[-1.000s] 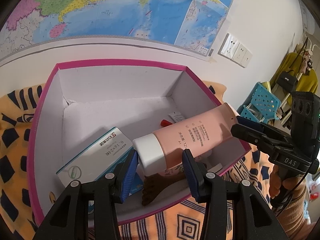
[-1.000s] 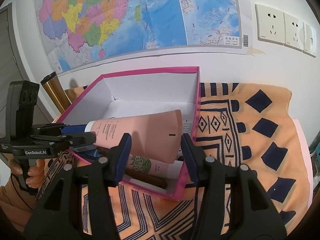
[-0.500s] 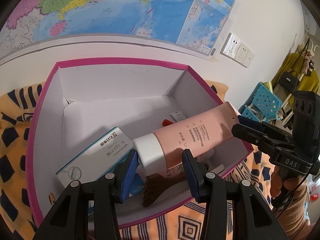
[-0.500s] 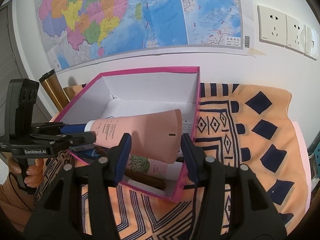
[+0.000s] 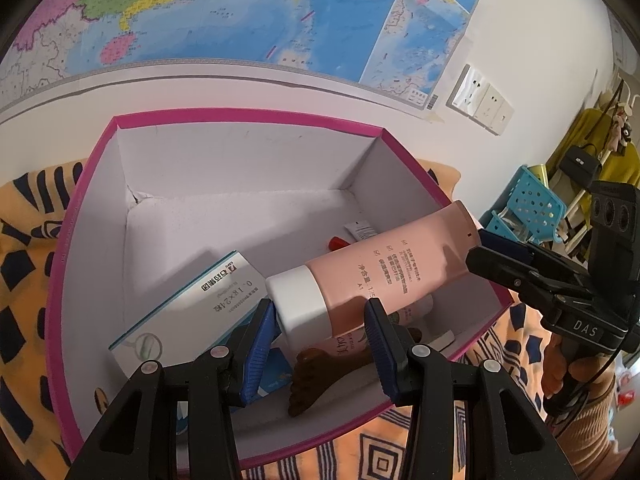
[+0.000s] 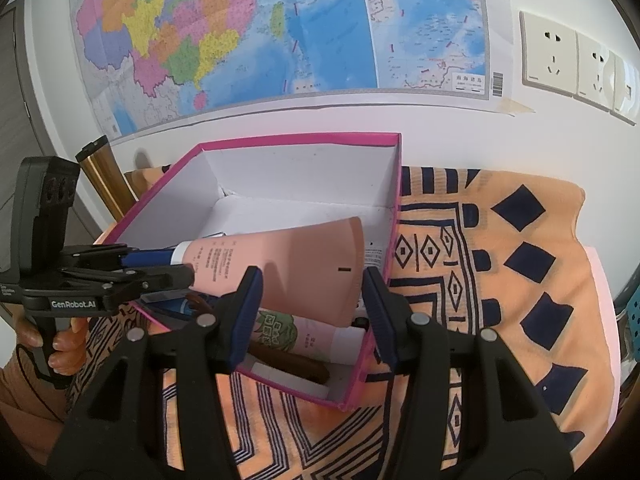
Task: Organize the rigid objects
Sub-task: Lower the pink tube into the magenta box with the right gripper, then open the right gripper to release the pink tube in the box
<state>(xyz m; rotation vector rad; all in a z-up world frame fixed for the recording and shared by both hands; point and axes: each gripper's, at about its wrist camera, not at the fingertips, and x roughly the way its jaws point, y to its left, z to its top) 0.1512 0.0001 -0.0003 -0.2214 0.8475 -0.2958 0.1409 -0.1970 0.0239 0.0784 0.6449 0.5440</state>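
Above the pink box [image 5: 92, 184], the pink tube [image 5: 384, 264] is hanging tilted: left gripper [image 5: 320, 336] is pinching its white cap end, right gripper [image 6: 312, 300] is clamping its flat crimped end. Far half of the box floor is lying bare; the near half is holding a white carton [image 5: 188, 304] and a brown comb [image 5: 320, 372]. Box is sitting on an orange patterned cloth [image 6: 500, 280], against a wall carrying a map [image 6: 280, 20].

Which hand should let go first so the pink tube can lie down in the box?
Probably the right gripper: it holds the pink tube by its flat end at the box rim, while the left gripper has the cap end low inside.
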